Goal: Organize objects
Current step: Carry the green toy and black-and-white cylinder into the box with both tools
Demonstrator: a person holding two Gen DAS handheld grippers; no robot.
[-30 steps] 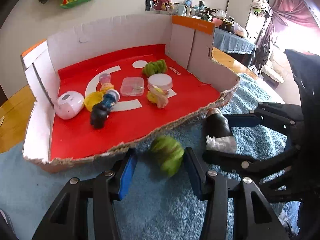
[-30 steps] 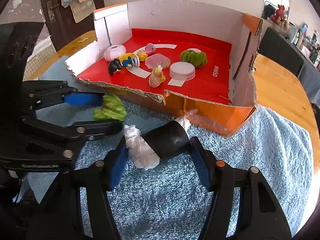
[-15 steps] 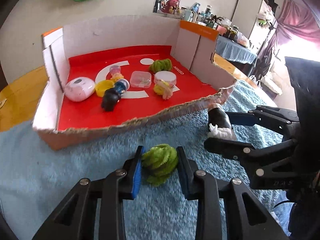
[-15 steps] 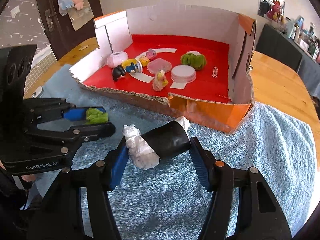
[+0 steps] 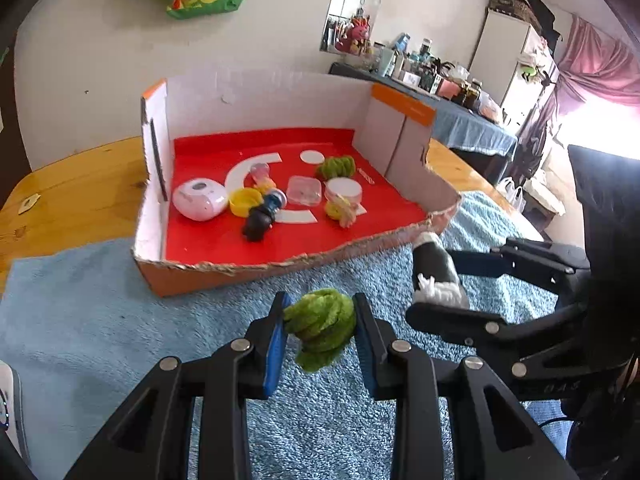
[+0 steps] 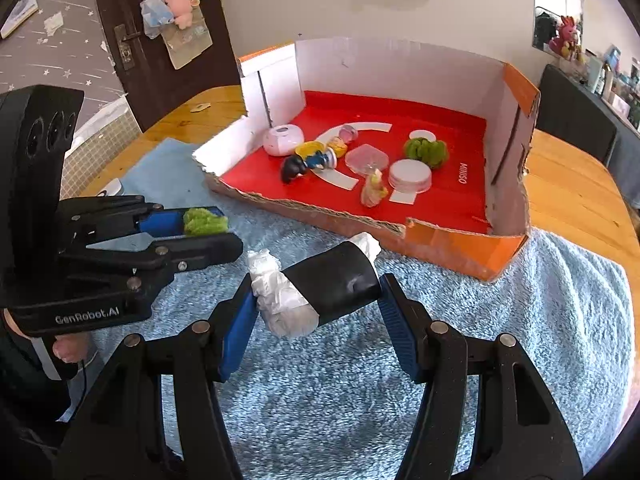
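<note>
Now my left gripper (image 5: pixel 320 328) squeezes the fuzzy green pom-pom ball (image 5: pixel 320 324) over the blue fluffy towel (image 6: pixel 520 320). My right gripper (image 6: pixel 316 304) pinches the black roll with white paper ends (image 6: pixel 320 288). I should lift both higher than the torn front edge of the red cardboard box (image 5: pixel 280 266), then set them on bare red floor near the front.

The right gripper (image 6: pixel 316 316) grips a black roll stuffed with white tissue (image 6: pixel 320 286) over the blue towel (image 6: pixel 500 308). At left, the left gripper (image 6: pixel 208 232) pinches a green fuzzy ball (image 6: pixel 204 221). Farther back sits the red-floored cardboard box (image 6: pixel 452 236) holding small toys.
</note>
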